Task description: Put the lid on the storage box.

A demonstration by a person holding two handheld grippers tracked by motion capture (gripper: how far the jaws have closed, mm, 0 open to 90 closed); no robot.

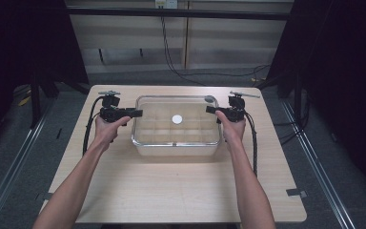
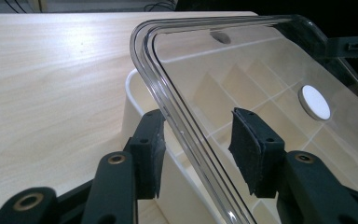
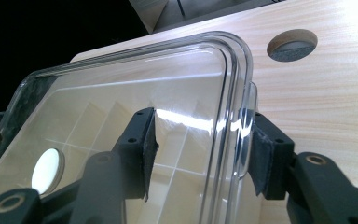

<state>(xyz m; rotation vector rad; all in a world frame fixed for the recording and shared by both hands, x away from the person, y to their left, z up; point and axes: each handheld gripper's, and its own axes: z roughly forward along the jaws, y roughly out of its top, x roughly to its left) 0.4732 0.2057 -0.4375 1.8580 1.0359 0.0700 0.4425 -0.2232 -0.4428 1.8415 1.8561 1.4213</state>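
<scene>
Lab recording rig: light wood table (image 1: 171, 191) boxed in by black curtains (image 1: 348, 71), metal floor rails (image 1: 9, 157), loose cables (image 1: 181, 71) across grey floor.

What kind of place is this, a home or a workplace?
Most likely a lab or recording studio, not a home: a bare wooden table stands between dark curtains, with floor rails and loose cables behind it.

Both tools, L (image 1: 137, 113) & R (image 1: 211, 109), jaws apart, facing inward.
</scene>
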